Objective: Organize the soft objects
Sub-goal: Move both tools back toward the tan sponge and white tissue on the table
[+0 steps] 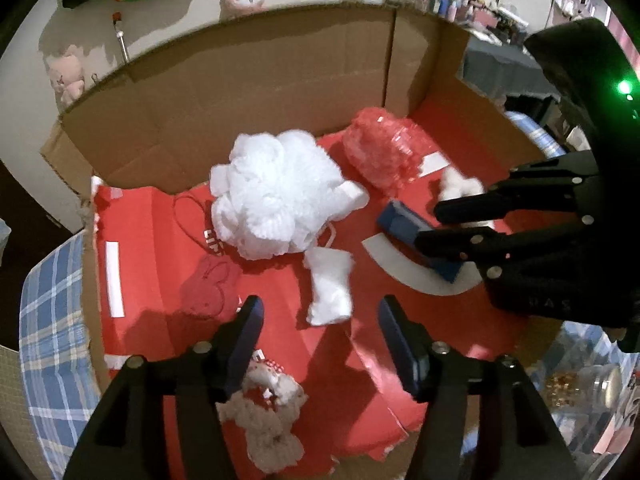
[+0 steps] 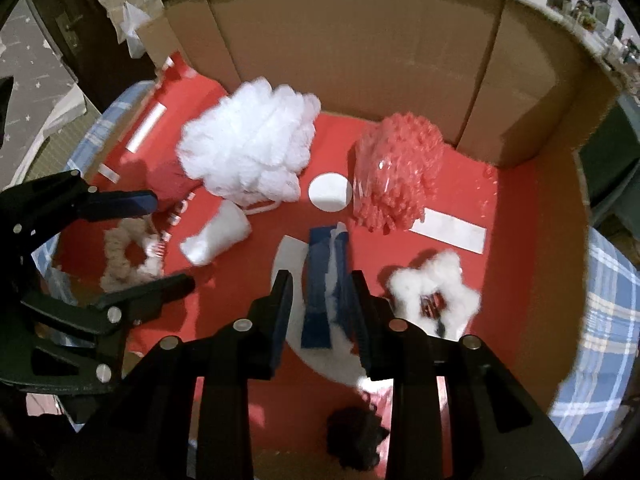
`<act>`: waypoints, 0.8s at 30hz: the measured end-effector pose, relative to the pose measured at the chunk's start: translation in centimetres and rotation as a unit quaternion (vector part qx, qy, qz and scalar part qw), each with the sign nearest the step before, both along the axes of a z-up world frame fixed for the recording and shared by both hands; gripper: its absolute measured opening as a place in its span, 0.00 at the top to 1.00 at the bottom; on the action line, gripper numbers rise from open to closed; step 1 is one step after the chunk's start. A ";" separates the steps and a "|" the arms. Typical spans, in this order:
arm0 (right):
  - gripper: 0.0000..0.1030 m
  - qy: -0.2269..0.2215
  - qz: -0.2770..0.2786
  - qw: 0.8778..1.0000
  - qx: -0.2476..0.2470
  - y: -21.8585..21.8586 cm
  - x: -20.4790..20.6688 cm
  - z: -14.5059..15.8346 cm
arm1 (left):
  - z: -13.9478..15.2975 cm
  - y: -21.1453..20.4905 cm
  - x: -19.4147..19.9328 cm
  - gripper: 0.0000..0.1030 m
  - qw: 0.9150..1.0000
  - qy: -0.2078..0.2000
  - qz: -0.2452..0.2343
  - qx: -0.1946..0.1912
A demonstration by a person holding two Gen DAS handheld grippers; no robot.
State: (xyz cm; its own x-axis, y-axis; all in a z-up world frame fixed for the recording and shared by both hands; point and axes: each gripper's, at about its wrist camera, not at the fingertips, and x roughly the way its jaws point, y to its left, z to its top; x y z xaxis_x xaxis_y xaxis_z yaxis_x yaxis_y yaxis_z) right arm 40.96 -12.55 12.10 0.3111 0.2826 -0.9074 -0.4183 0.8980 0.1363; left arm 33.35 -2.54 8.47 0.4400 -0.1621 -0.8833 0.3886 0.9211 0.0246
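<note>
Red box floor (image 1: pixel 160 240): beige scrunchie (image 1: pixel 268 408) just below open left claw (image 1: pixel 320 320).

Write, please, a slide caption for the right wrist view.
Right gripper hovers over a blue box among white and red bath poufs.

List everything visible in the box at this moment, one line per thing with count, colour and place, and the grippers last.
Cardboard box: one, brown walls, red floor, holds everything below.
Bath pouf: one, white, far left of floor.
Bath pouf, red: one, red, far right, in clear wrap.
Cotton wad: one, white, in front of the white pouf.
Blue strip: one, dark blue, centre, between the right gripper's fingers.
Beige scrunchie: one, beige, left, under the left gripper.
White scrunchie: one, white, fluffy, right.
Black scrunchie: one, black, near edge.
Left gripper: black, open, empty.
Right gripper: black, narrow gap; grip on the strip unclear.
</note>
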 end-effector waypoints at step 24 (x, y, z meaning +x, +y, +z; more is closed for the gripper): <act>0.21 -0.224 -0.068 0.969 0.076 -4.7 -20.9 15.2 | 14.7 4.1 -19.7 0.00 0.963 -0.232 0.029 -0.131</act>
